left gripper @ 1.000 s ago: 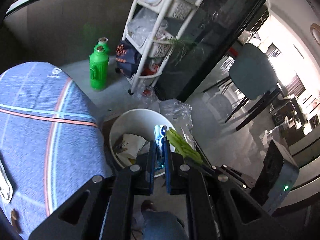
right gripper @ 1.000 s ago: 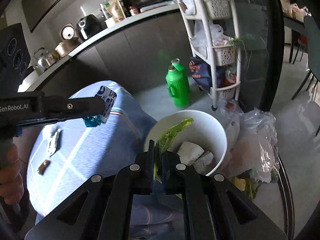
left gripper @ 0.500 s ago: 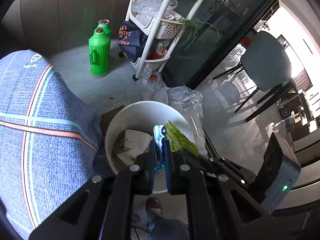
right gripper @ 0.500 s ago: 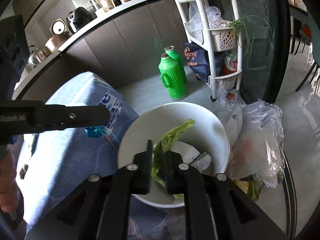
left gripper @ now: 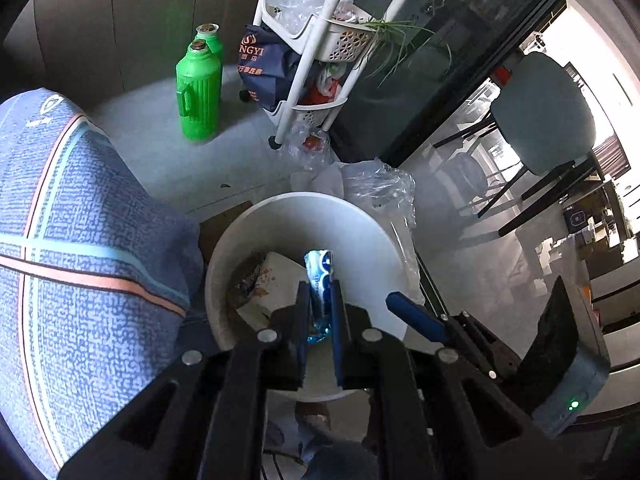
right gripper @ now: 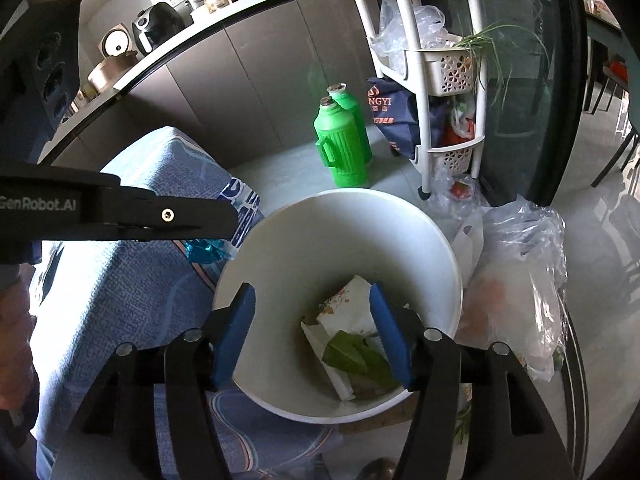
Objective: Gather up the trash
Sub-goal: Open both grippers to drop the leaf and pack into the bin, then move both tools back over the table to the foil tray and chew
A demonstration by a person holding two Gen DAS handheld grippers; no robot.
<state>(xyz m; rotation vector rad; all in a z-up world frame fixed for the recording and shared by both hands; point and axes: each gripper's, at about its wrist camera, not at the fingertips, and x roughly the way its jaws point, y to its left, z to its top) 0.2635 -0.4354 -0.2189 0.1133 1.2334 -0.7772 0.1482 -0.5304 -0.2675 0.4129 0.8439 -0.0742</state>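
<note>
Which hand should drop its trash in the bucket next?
Left. The left gripper holds a blue wrapper above the white bucket. The right gripper is open and empty; its green leaf lies inside.

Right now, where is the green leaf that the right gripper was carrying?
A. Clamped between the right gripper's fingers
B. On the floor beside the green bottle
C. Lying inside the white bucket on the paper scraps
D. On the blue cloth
C: the green leaf lies in the white bucket on the paper scraps, below the right gripper, whose jaws have just been opening and hold nothing.
</note>
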